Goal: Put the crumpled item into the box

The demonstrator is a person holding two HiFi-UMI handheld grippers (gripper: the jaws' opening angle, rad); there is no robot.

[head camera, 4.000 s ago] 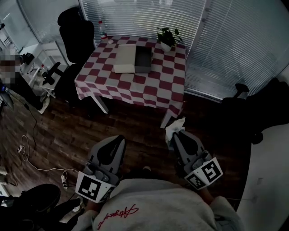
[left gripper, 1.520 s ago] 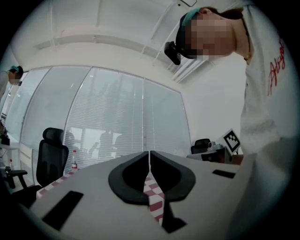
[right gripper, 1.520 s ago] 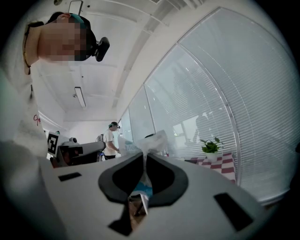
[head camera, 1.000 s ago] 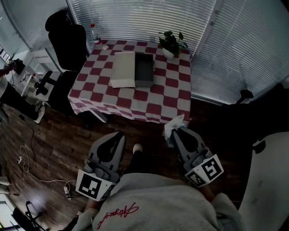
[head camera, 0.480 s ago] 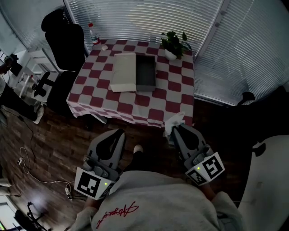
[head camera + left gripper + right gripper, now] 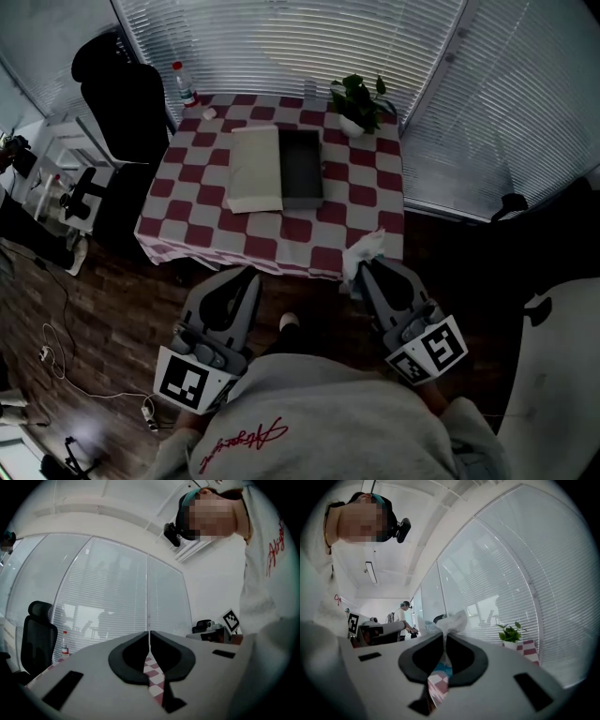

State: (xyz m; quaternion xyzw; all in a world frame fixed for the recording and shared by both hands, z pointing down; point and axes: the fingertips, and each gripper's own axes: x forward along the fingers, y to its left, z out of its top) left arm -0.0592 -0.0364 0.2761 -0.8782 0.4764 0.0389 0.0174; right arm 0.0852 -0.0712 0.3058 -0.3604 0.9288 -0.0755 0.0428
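A white crumpled tissue [image 6: 364, 249] sticks out of my right gripper [image 6: 360, 269], which is shut on it just short of the table's near right corner. In the right gripper view the tissue [image 6: 450, 623] rises above the closed jaws of that right gripper [image 6: 444, 639]. An open grey box [image 6: 301, 168] lies near the middle of the red-and-white checked table [image 6: 206, 216], with its pale lid [image 6: 255, 169] flat beside it on the left. My left gripper [image 6: 246, 277] is held low at the left, shut and empty; the left gripper view shows the left gripper [image 6: 150, 636] with jaws together.
A potted plant [image 6: 358, 103] stands at the table's far right and a bottle [image 6: 182, 84] at its far left. A black office chair [image 6: 122, 94] is left of the table. Window blinds run behind. Cables [image 6: 56, 347] lie on the wood floor at the left.
The table has come closer and lower in the head view as I walked toward it. Both grippers keep their pose, the right one still holding the tissue.
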